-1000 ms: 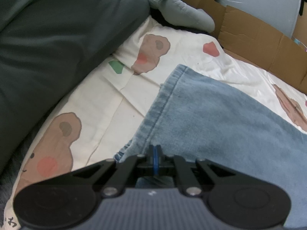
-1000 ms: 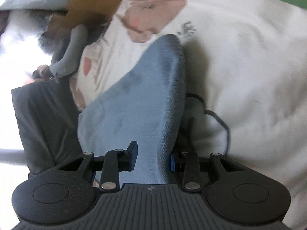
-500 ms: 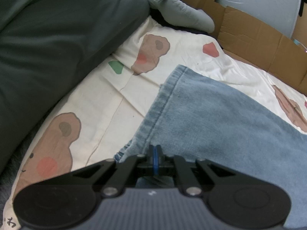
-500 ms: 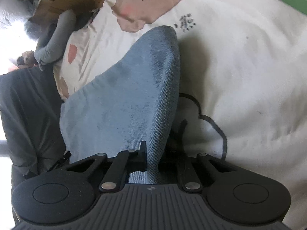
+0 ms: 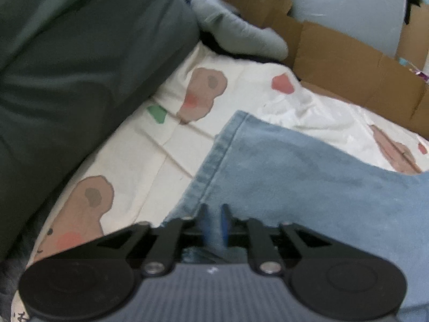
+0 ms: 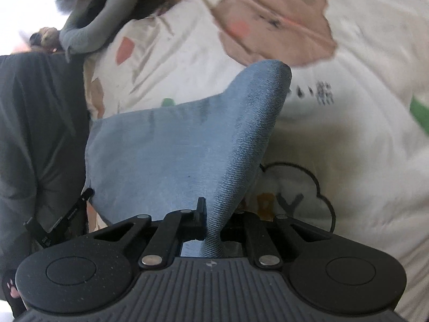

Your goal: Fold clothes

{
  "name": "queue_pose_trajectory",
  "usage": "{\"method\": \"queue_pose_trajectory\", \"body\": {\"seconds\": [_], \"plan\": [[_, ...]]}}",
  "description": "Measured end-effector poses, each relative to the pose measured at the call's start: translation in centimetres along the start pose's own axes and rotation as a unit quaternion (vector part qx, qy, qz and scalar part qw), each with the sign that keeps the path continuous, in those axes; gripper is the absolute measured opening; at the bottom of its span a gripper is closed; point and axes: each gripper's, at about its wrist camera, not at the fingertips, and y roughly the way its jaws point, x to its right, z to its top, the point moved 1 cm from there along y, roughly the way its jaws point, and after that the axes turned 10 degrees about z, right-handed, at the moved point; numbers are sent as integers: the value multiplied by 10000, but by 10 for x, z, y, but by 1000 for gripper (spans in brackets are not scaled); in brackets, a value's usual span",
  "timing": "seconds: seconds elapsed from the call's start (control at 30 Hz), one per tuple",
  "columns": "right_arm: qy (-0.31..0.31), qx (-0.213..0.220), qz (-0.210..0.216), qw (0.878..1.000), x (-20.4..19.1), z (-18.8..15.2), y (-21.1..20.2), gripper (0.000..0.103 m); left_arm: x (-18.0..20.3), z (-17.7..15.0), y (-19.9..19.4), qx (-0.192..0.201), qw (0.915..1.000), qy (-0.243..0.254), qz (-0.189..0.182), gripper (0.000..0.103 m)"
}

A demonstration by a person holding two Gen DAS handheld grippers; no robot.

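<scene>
A light blue denim garment (image 5: 308,177) lies on a cream bedsheet with bear prints (image 5: 150,158). My left gripper (image 5: 213,216) sits at the garment's hemmed edge, its jaws a little apart with denim between them. My right gripper (image 6: 214,214) is shut on a raised fold of the same denim (image 6: 187,147), which stands up from the sheet (image 6: 348,134) as a ridge. The left gripper's black frame (image 6: 59,222) shows at the left edge of the right wrist view.
A dark green-grey quilt (image 5: 67,67) is bunched along the left. A grey plush toy (image 5: 236,35) and brown cardboard (image 5: 348,64) lie beyond the sheet at the back. A brown plush toy (image 6: 45,37) sits at the far left in the right wrist view.
My left gripper's jaws, shut before, have parted slightly on the hem. My right gripper has closed on the denim fold and swung, so the bear print has come into view.
</scene>
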Motion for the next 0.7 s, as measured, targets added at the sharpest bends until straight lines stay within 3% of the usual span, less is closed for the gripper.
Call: {"method": "queue_pose_trajectory", "body": {"seconds": [0.1,0.23,0.43,0.7], "plan": [[-278,-171,-100,9994,-20,9,-7,5,3,2,-6,81,9999,-17,-78,23],[-598,-329,-339,9971,-42,27,-15,5,3,8,-15,318,9993,-119,-173,49],[-1054,-505,-640,9911,-56,66,-29,5,16,13,-10,246,9992,-8,-318,49],[-1053,-736,-1082,9858,-34,105,-44,5,42,13,-5,-34,9980,215,-598,48]]}}
